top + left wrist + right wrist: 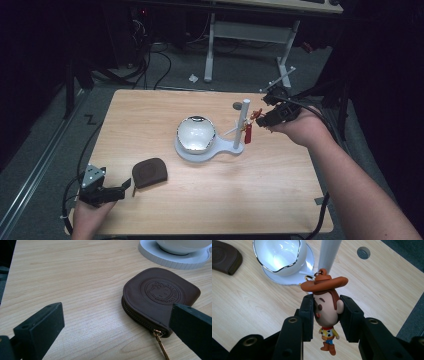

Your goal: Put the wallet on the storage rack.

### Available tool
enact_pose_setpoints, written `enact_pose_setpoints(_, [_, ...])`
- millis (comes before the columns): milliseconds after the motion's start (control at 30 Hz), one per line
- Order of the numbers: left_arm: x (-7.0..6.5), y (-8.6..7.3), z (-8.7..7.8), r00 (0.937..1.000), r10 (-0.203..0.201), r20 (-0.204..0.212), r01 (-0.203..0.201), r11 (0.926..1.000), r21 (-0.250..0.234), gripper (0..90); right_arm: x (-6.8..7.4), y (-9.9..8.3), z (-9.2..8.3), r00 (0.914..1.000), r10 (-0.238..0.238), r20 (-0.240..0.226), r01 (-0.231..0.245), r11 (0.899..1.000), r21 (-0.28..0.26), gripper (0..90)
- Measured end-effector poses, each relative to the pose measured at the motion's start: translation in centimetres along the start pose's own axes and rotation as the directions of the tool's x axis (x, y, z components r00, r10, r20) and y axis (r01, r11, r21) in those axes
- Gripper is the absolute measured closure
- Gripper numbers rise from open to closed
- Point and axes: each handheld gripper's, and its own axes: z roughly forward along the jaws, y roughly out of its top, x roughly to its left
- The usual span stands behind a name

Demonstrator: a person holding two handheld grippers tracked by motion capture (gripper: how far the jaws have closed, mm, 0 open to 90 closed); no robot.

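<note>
Dim lab around a pale wooden table (150,115); grey floor, cables and a second desk frame behind it. I note a round grommet hole in the tabletop near the far edge.

Right gripper (326,315): jaws pinched on the head of a cowboy figure keychain (327,310), one pad on each side of the head, body and boots dangling free below. The figure's ring sits beside the white post (241,125) of the white stand (200,152), close to the thin peg that juts from it. On the stand's round base sits a white bowl (195,133) with a silver rim.

Step in hand, as I judge it: hanging the keychain's ring on the peg. To do it well I would keep the squeeze firm on the head, line the ring's opening up with the peg tip, and slide it on level before letting go; a crooked approach could nudge the light stand.

Left gripper (115,327): jaws wide apart, holding nothing, low over the table just beside a brown leather coin pouch (157,297), zip pull towards me.
</note>
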Motion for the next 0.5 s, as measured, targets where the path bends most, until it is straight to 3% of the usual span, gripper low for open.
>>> enact_pose_setpoints(200, [0.0,0.0,0.0,1.0000,-0.001,0.002,0.001,1.0000,0.002,0.6,-0.7,-0.8,1.2,0.9996,0.025,-0.011,-0.025,1.000,0.004,66.4])
enact_pose_setpoints(500, [-0.2,0.0,0.1,1.0000,0.006,0.006,-0.006,0.9999,0.009,0.7,-1.0,-2.8,4.4,0.9967,0.063,-0.050,-0.063,0.998,0.006,66.3])
